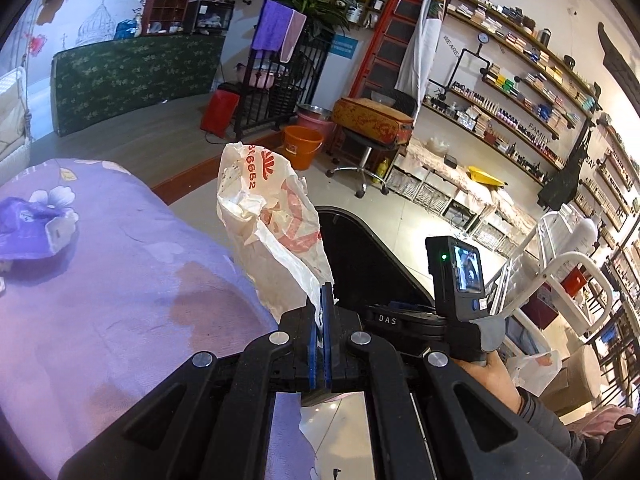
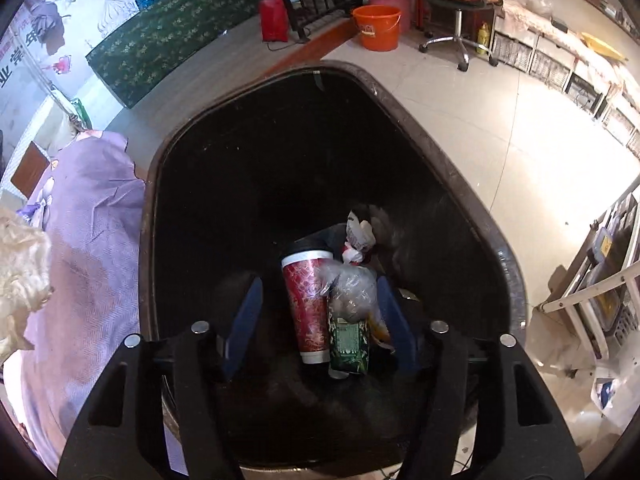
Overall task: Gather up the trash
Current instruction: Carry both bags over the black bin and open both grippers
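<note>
We are at the disposal step: the bin (image 2: 452, 184) is the largest thing in play, a dark, deep container standing on the tiled floor (image 2: 500, 92) just right of the bed (image 1: 120, 280) with its purple floral cover.

In the right wrist view we look steeply down into the bin. At its bottom lie a red cup (image 2: 306, 304), a clear wrapper (image 2: 352, 284), a green carton (image 2: 349, 344) and a small white scrap (image 2: 358, 236), all close together. The right gripper (image 2: 320, 316) hangs over the bin mouth with its jaws released; the blue pads stand apart either side of this litter and press on nothing. We cannot tell whether any piece has only just left them.

In the left wrist view the left gripper (image 1: 322, 316) is clenched on a corner of a white bag (image 1: 272, 224) with red print. The bag stands up from the pads, above the near right edge of the bed, with the bin's rim just beyond it to the right. The person's hand (image 1: 490, 372) on the right gripper's handle shows at the right.

More litter remains on the bed: a crumpled purple packet (image 1: 34, 228) lies at far left, well apart from both grippers.

Next move, as we judge it:
1. Carry the bag right, over the bin mouth.
2. Release only when the bag is clear of the rim, since a light bag may drift or cling to a pad.
3. Withdraw the right gripper first so the two do not collide.
4. Return to the bed for the packet.
</note>
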`<control>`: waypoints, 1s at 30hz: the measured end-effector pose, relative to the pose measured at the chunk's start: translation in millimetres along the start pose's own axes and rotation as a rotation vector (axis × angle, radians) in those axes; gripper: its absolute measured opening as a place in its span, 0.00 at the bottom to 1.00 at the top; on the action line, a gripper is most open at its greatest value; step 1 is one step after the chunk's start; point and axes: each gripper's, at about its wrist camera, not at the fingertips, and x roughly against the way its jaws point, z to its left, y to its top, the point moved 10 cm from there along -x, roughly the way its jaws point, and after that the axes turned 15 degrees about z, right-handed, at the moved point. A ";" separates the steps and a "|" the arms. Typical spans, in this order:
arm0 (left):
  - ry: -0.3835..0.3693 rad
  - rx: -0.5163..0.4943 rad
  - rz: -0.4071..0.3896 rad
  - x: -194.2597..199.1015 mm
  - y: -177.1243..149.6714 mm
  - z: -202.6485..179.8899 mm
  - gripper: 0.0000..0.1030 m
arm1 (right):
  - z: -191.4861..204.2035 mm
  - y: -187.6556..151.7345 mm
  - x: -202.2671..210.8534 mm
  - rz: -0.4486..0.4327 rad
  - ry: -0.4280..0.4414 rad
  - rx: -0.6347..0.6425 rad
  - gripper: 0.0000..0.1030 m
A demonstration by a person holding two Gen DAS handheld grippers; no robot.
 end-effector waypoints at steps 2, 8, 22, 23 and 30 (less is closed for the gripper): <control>-0.001 -0.012 0.010 -3.2 1.4 -0.9 0.02 | -2.4 -0.3 11.3 -0.032 -0.005 0.001 0.65; -0.020 -0.047 0.050 -18.7 6.9 -10.3 0.02 | -15.8 2.8 53.7 -0.133 -0.026 -0.017 0.72; -0.076 -0.164 0.172 -72.1 12.1 -59.4 0.02 | -64.2 2.5 102.9 -0.237 -0.070 -0.104 0.72; -0.081 -0.170 0.183 -76.3 11.7 -62.4 0.02 | -68.6 2.2 104.5 -0.239 -0.071 -0.114 0.72; -0.081 -0.192 0.279 -111.8 10.0 -75.1 0.02 | -87.0 -1.4 108.4 -0.244 -0.084 -0.155 0.72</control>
